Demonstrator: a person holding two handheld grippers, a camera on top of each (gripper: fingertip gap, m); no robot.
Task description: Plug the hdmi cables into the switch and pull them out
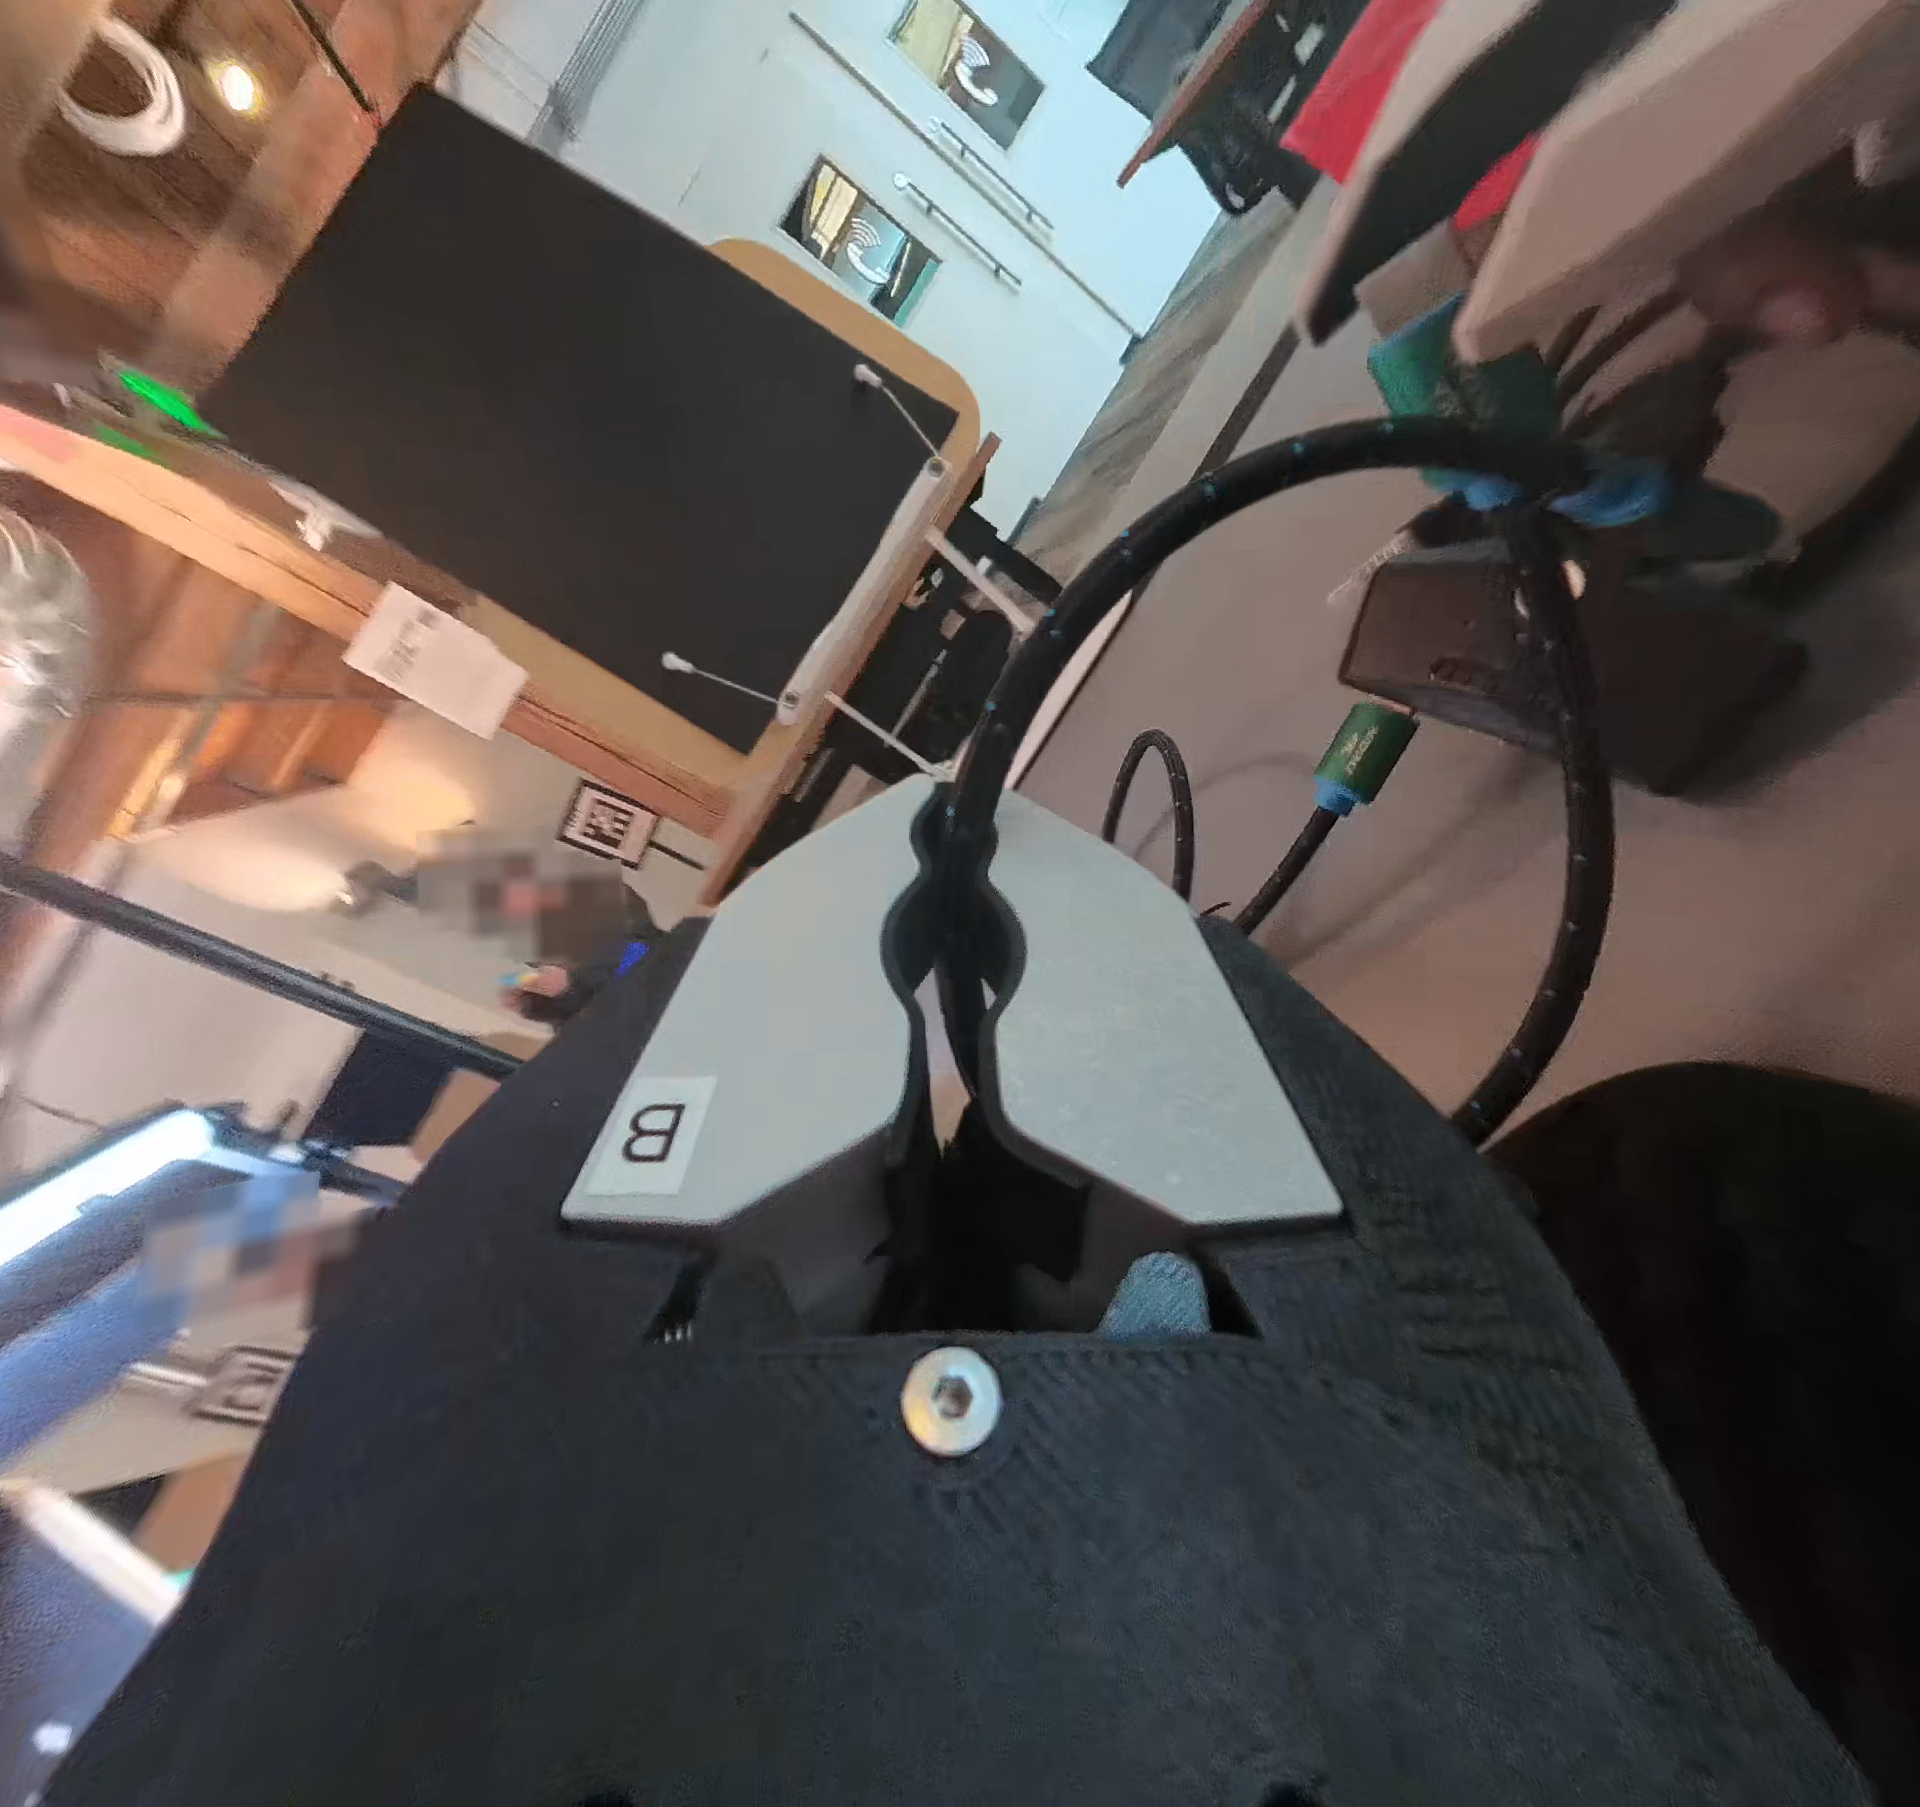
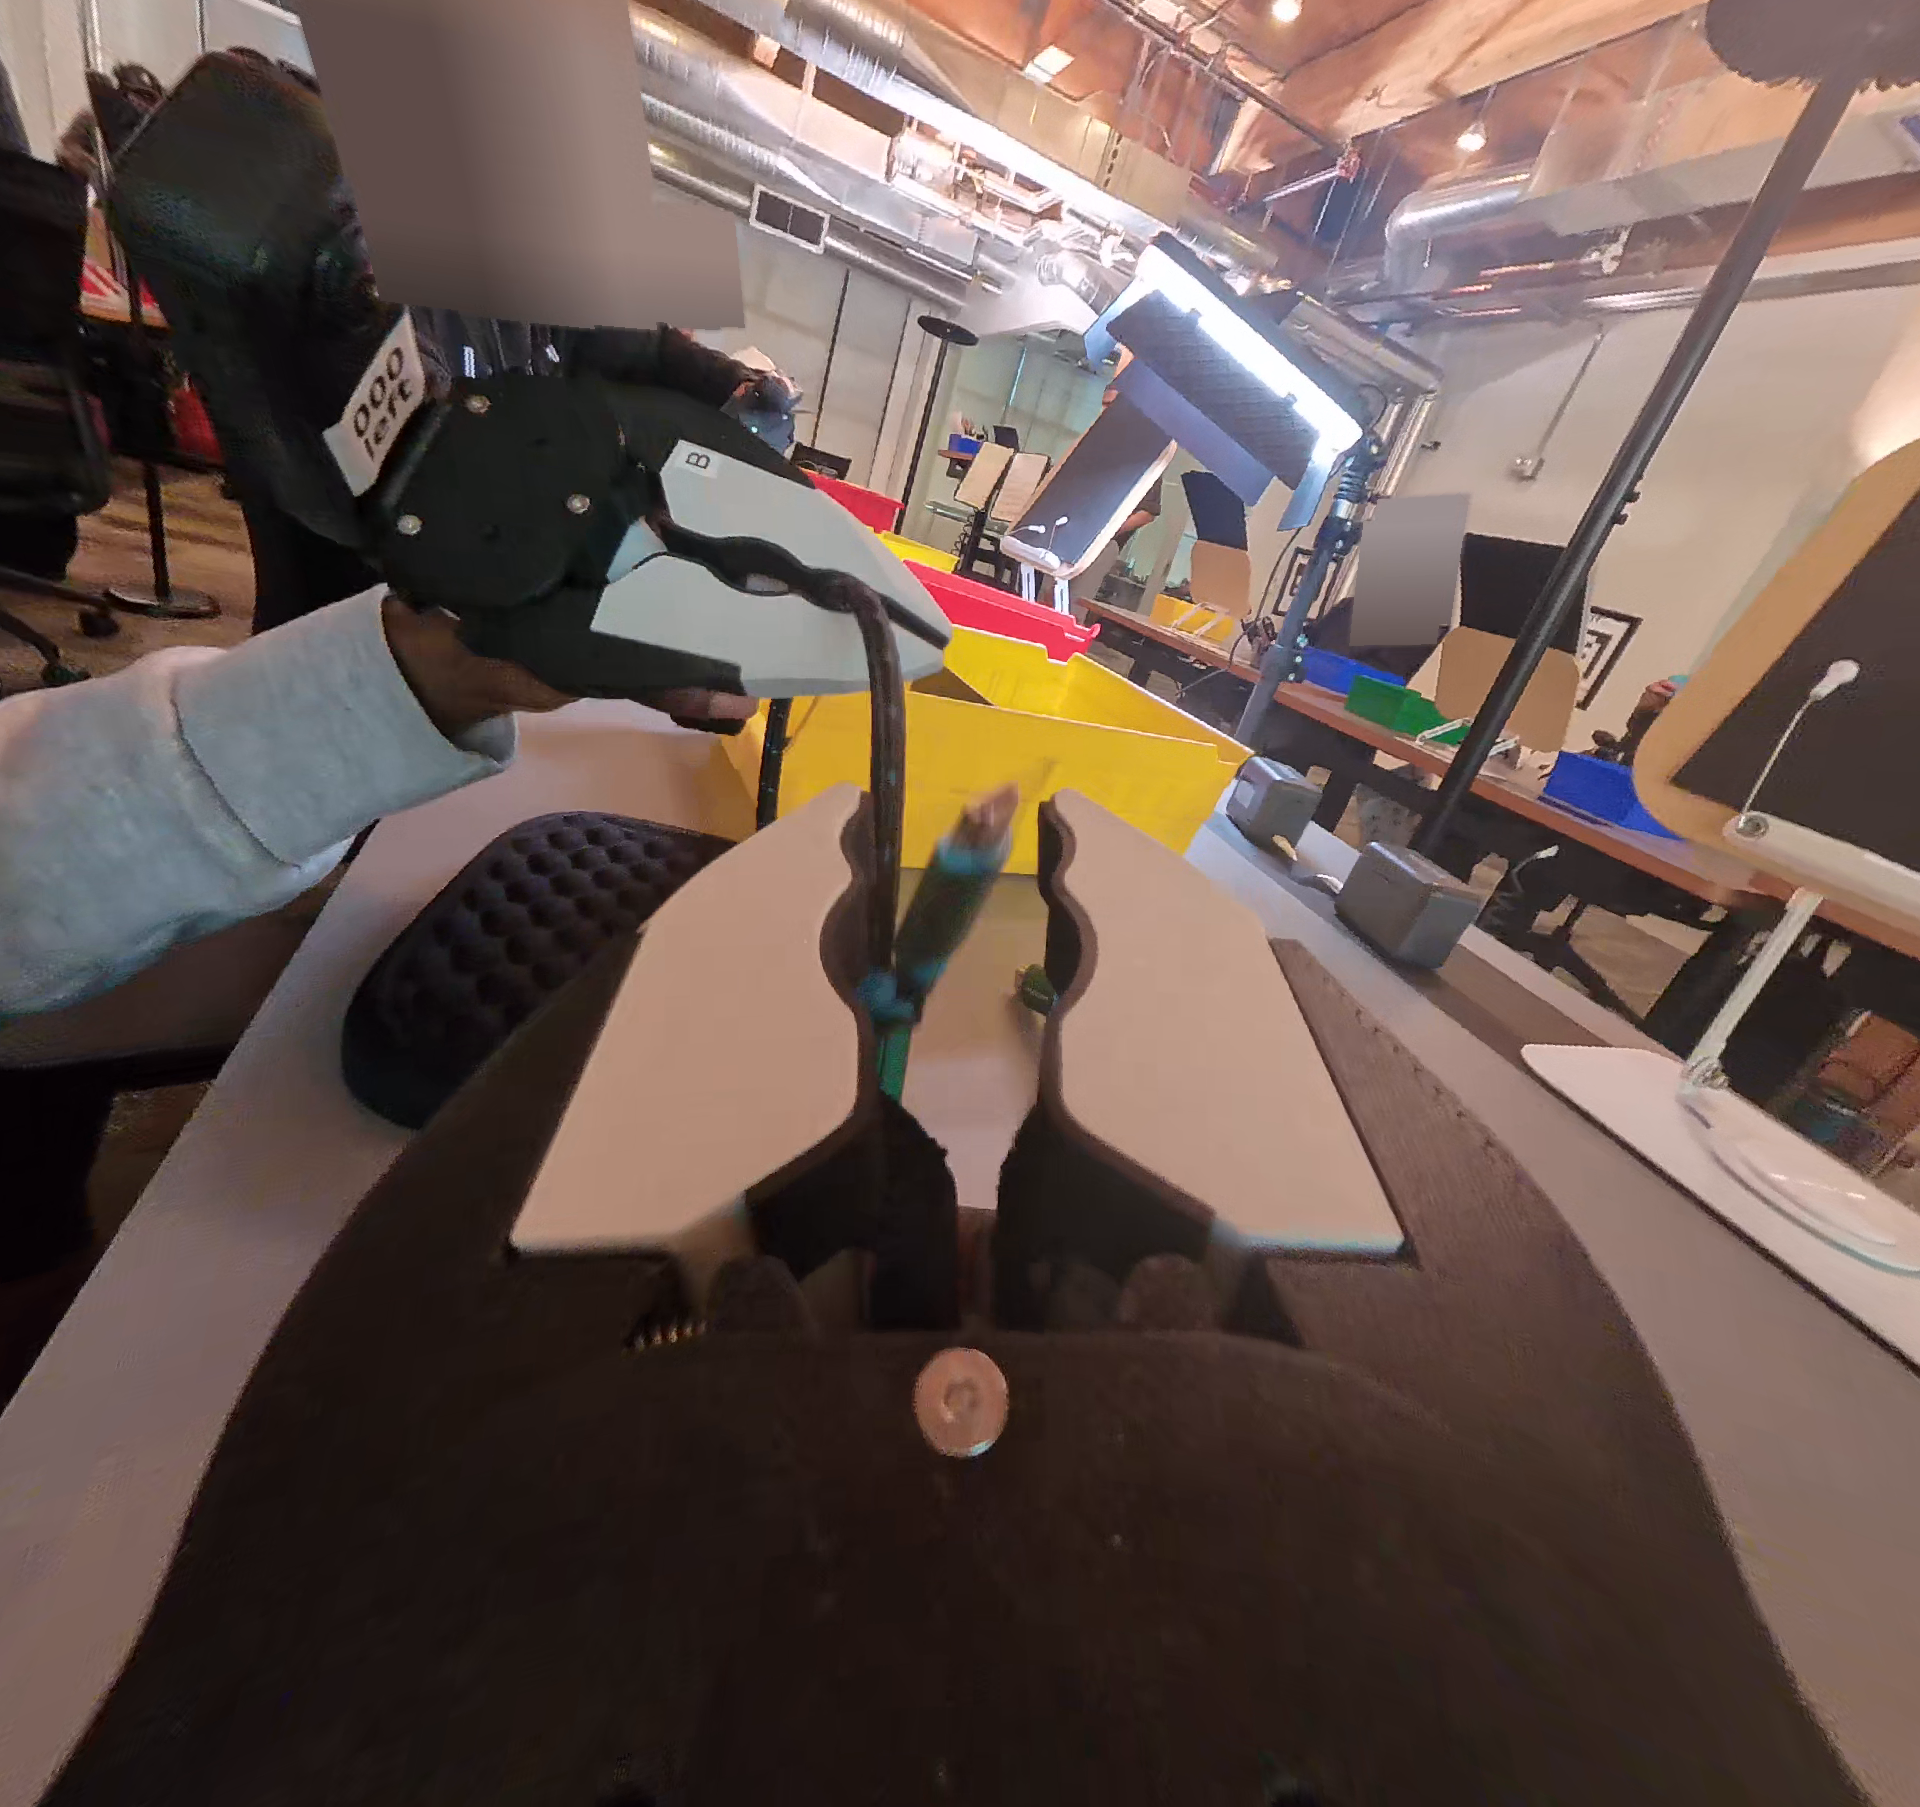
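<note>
In the left wrist view, my left gripper (image 1: 951, 817) is shut on a black braided HDMI cable (image 1: 1049, 614). The cable arcs up to a green plug (image 1: 1455, 391) at the tips of the right gripper (image 1: 1444, 313). A dark switch box (image 1: 1486, 656) lies on the table, and the tip of a second green plug (image 1: 1361, 749) meets its side. In the right wrist view, my right gripper (image 2: 951, 812) is open. The blurred green plug (image 2: 945, 900) stands loose between its fingers. The cable (image 2: 883, 749) rises to the left gripper (image 2: 831, 604), which pinches it.
A yellow bin (image 2: 1039, 749) stands just beyond the right gripper, with red bins behind it. A black dimpled cushion (image 2: 520, 936) lies at the left under a person's sleeved arm (image 2: 156, 801). Grey blocks (image 2: 1403, 900) and a white stand (image 2: 1766, 926) are at the right.
</note>
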